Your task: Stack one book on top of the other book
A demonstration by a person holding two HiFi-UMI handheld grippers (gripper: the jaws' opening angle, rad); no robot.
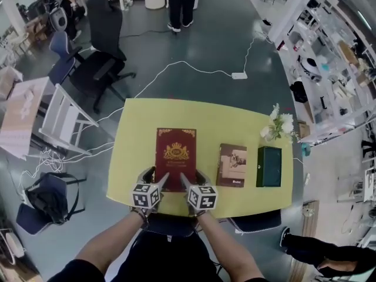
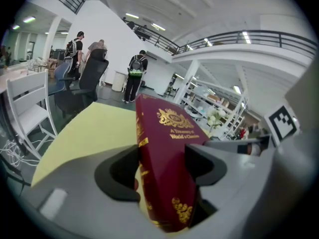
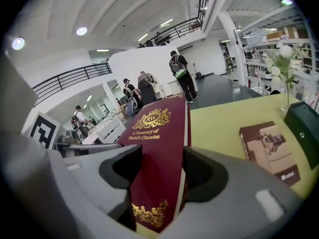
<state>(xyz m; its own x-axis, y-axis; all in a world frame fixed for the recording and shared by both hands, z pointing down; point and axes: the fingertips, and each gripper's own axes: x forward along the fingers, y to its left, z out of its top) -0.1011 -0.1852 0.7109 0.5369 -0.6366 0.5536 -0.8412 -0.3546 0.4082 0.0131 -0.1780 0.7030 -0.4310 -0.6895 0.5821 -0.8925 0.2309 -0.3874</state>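
Red book (image 1: 175, 157), gold crest and title on the cover, sits on the yellow table (image 1: 135, 128) left of centre, its long side running near to far. Left gripper (image 1: 154, 178) is at the book's near-left corner, on the spine side. In the left gripper view its jaws are closed onto the near edge, one on the cover and one on the underside, with the book filling the gap. Right gripper (image 1: 192, 178) is at the near-right corner, on the page-edge side. In the right gripper view its jaws are clamped on the book the same way. Cannot tell whether the near edge is raised off the table. Brown book (image 1: 232, 165) lies flat just right of the red book, with a strip of bare table between them, so not touching. Dark green box (image 1: 269, 166) lies right of the brown book, also apart. White flowers (image 1: 281, 124) stand at the far right of the table, beyond the box.
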